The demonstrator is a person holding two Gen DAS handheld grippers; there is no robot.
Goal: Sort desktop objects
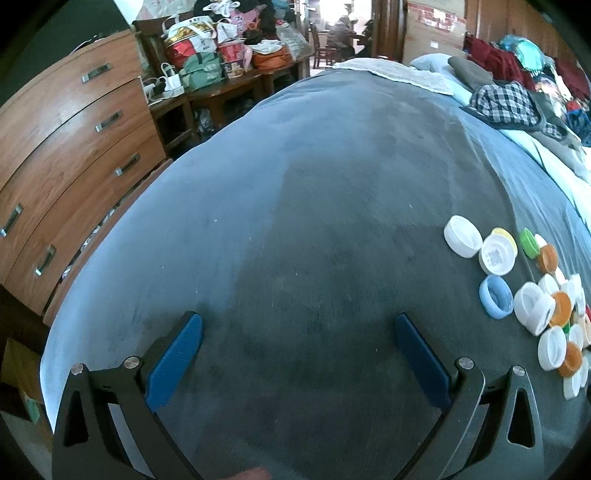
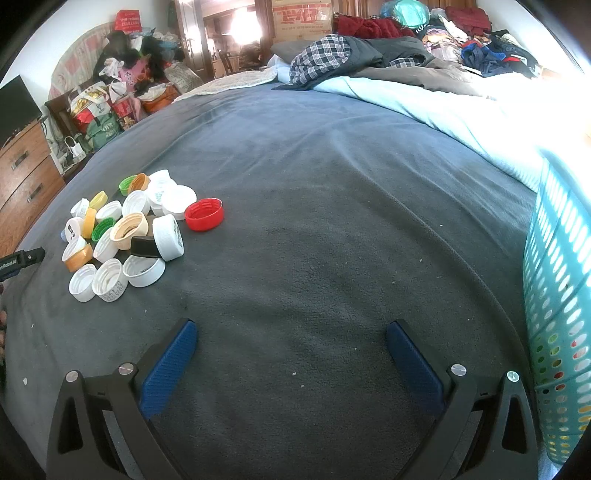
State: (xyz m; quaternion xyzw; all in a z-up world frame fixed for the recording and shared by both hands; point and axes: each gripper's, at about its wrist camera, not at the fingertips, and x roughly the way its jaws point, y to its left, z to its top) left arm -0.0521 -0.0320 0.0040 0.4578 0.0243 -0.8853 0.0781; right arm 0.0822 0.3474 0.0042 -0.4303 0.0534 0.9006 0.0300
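Bottle caps (image 2: 129,229) lie heaped on the blanket (image 2: 314,184); left claw (image 1: 299,328) and right claw (image 2: 291,336) hover low, spread wide, empty.

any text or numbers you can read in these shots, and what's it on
Nothing reads reliably.
White cap: printed digits on its side, too small to read.
White cap: a printed code inside, blurred.
Red bag: white characters, unreadable.
Cardboard box: red print, unreadable.
Left gripper: white lettering, cut off.
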